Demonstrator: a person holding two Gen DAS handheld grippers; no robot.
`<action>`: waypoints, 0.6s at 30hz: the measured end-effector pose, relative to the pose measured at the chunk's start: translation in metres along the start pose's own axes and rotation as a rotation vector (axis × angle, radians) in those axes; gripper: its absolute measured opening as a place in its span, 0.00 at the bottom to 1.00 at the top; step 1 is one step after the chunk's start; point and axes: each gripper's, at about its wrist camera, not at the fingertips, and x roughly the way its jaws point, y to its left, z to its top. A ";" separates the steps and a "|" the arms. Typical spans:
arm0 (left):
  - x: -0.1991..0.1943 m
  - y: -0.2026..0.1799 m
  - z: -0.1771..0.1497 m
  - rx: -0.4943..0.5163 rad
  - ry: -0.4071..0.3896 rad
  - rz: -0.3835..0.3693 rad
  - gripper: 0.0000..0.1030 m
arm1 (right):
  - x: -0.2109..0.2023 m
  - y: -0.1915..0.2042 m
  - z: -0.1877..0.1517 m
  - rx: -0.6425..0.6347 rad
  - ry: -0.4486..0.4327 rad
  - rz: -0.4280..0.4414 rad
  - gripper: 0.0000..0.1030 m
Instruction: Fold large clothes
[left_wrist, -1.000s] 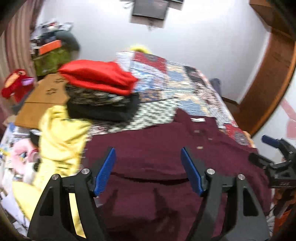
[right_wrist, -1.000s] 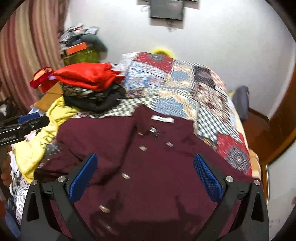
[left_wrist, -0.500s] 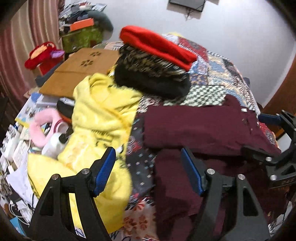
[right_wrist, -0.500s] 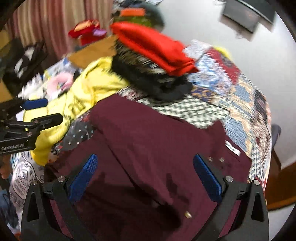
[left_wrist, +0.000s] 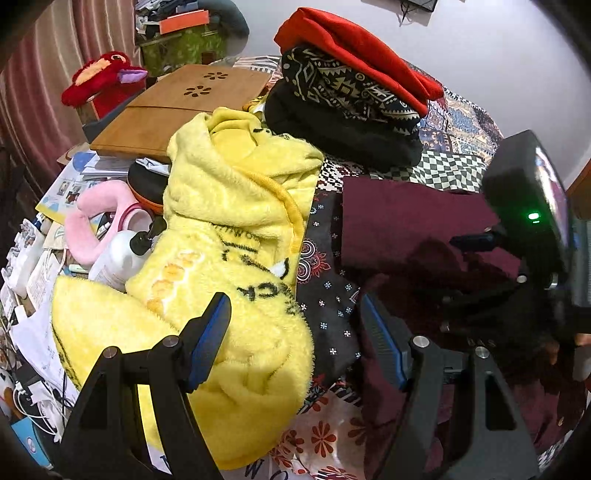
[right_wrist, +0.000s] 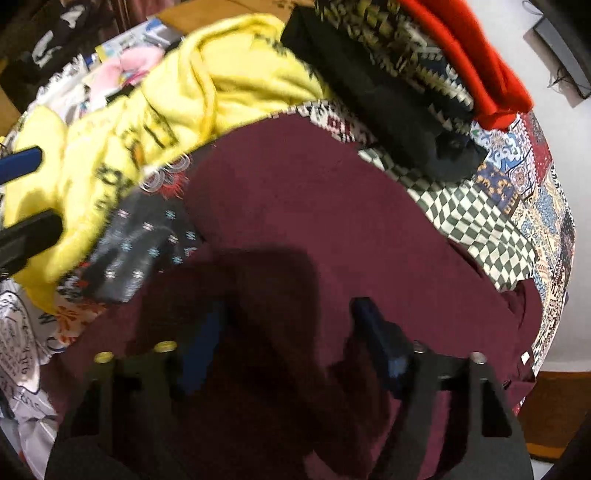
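A maroon button shirt (left_wrist: 406, 221) lies spread on the patchwork bedspread (left_wrist: 454, 166). My left gripper (left_wrist: 295, 325) is open above the shirt's left edge. One pad hangs over a yellow fleece garment (left_wrist: 229, 221), the other over the maroon cloth. My right gripper (right_wrist: 288, 325) points steeply down at the maroon shirt (right_wrist: 303, 192). Its jaws are closing, with shirt fabric below and between them. That part is dark and blurred, and no pinch shows. The right gripper (left_wrist: 454, 269) also reaches in from the right of the left wrist view. The left gripper (right_wrist: 26, 199) sits at the left edge of the right wrist view.
A stack of folded clothes (left_wrist: 354, 96) with a red one on top stands behind the shirt. Left of the bed are a wooden board (left_wrist: 177, 107), a pink item (left_wrist: 96, 218), a white bottle (left_wrist: 118, 258), papers and a red plush toy (left_wrist: 103, 77).
Both grippers have swung left and dipped toward the bed. The left one now straddles the shirt's left edge by the yellow fleece. The right jaws have narrowed from wide open.
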 end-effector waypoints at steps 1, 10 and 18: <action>0.000 -0.001 0.000 0.003 0.000 0.000 0.70 | 0.002 -0.002 -0.001 0.004 -0.004 0.005 0.48; 0.005 -0.011 0.001 0.028 0.008 -0.007 0.70 | -0.037 -0.035 -0.016 0.126 -0.138 0.111 0.08; 0.009 -0.034 -0.002 0.064 0.034 -0.028 0.70 | -0.114 -0.083 -0.052 0.300 -0.373 0.100 0.06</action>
